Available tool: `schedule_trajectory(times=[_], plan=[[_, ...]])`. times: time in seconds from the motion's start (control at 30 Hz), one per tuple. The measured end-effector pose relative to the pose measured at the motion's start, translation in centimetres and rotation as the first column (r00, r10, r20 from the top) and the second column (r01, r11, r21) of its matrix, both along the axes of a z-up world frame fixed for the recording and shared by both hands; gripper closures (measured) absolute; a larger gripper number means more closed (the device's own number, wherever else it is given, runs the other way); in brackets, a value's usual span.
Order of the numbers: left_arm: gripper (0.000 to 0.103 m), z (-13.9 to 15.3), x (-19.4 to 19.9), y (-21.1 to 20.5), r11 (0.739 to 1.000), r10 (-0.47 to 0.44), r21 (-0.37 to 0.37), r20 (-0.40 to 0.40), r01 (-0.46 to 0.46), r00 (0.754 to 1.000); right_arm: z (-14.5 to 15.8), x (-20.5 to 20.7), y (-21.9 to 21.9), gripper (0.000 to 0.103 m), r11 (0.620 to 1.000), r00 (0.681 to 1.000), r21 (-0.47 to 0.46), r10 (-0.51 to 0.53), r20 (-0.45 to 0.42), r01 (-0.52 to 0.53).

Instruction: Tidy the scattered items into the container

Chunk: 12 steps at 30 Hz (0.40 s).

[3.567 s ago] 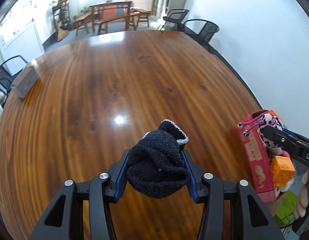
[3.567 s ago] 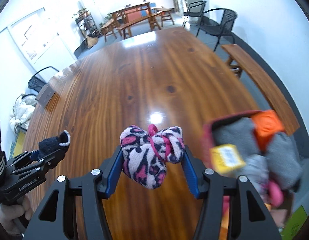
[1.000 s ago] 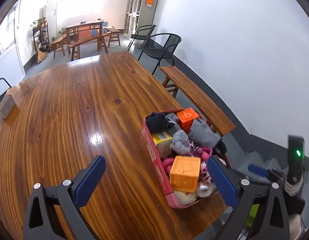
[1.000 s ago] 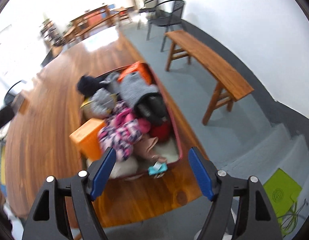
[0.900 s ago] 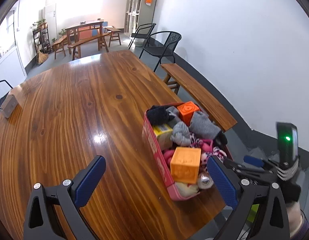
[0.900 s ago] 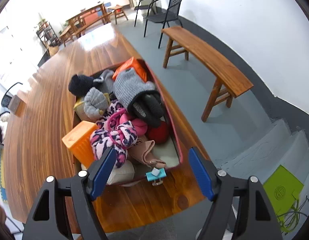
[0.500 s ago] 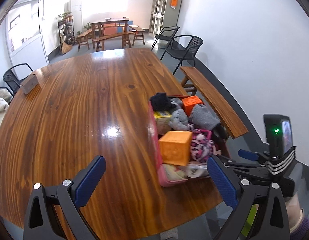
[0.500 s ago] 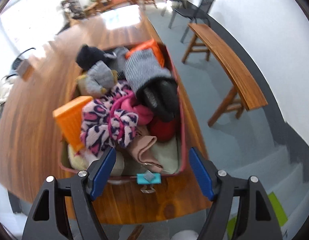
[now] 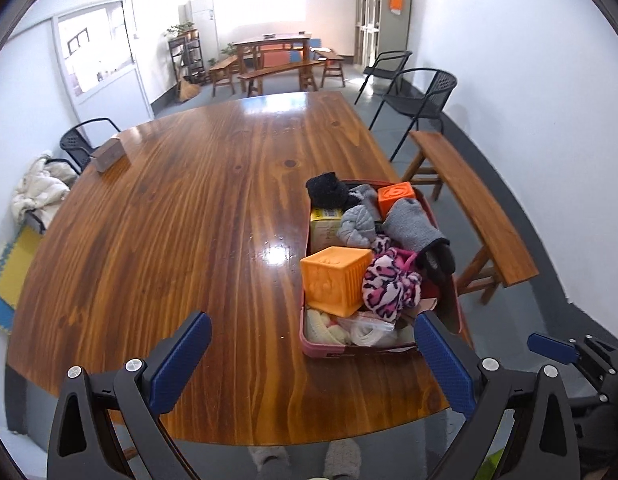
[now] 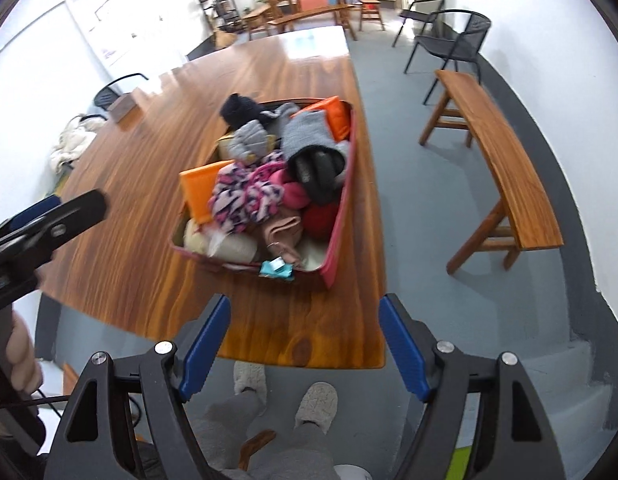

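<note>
1. The red container [image 9: 457, 312] sits near the right-hand edge of the wooden surface [image 9: 181, 224], close to its near corner, and is heaped full.
2. Inside, an orange cube [image 9: 335, 280] stands at the near left, touching a pink leopard-print sock bundle [image 9: 391, 284] just to its right.
3. Behind these lie a grey knitted roll [image 9: 357, 226], a grey sock with a dark toe [image 9: 419, 232], a smaller orange cube [image 9: 397, 196] and a black sock ball [image 9: 327, 190] at the far left corner.
4. A yellowish box [image 9: 323, 228] shows below the black ball; pale rolls [image 9: 323, 330] fill the near end.
5. The left claw [image 9: 309, 360] hangs over the near part of the surface, its blue pads wide apart with nothing between them.
6. The right claw [image 10: 305, 344] hovers past the surface's near edge, jaws wide and empty.
7. Outward: a wooden bench [image 9: 477, 208] stands to the right, black chairs [image 9: 421, 96] beyond it, and the person's slippered feet [image 10: 285, 392] are on the grey floor [image 10: 429, 208].
</note>
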<state>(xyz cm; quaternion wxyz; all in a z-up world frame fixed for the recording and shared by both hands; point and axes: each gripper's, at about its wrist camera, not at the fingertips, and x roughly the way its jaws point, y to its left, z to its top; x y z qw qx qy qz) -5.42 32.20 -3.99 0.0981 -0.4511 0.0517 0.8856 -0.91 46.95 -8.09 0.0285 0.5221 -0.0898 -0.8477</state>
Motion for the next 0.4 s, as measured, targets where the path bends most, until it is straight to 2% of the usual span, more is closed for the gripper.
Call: schedule_trajectory(times=[0.27, 0.4], plan=[[0.001, -1.0, 0.1, 1.4, 1.0, -0.001, 0.007, 0.051, 0.001, 0.999, -0.9, 0.0, 0.4, 0.023, 0.999, 1.0, -0.02, 0.028, 0.009, -0.028], [0.001, -0.8, 0.1, 1.6, 1.0, -0.013, 0.01, 0.045, 0.012, 0.999, -0.9, 0.0, 0.6, 0.023, 0.999, 0.999, -0.03, 0.035, 0.011, -0.035]])
